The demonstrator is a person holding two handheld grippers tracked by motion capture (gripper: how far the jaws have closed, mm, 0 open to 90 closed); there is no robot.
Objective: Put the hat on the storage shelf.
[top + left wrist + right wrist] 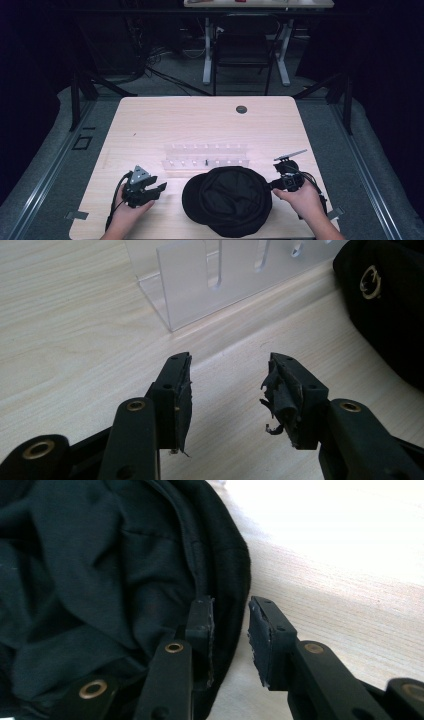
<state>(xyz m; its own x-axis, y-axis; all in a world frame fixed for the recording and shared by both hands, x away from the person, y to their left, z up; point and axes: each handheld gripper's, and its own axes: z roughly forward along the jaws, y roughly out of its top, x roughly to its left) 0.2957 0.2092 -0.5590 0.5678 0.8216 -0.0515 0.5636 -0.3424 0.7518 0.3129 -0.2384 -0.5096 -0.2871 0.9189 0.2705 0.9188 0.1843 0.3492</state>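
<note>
Straddling: my right gripper (230, 630) has the black hat's (227, 200) rim between its parted jaws, one inside the crown, one outside; whether the pads press it I cannot tell.
Left gripper (227, 390): jaws apart over bare table (150, 125), just left of the hat, holding nothing.
Hat: upside down, opening up, long axis running left to right, brim end toward my left gripper.
Clear rack (206, 156): just behind the hat.

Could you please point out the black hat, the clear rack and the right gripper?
hat (230, 200), high view, middle of the crown.
rack (185, 277), left gripper view, near end wall.
right gripper (230, 632), right gripper view, between the jaws, astride the hat's edge.
</note>
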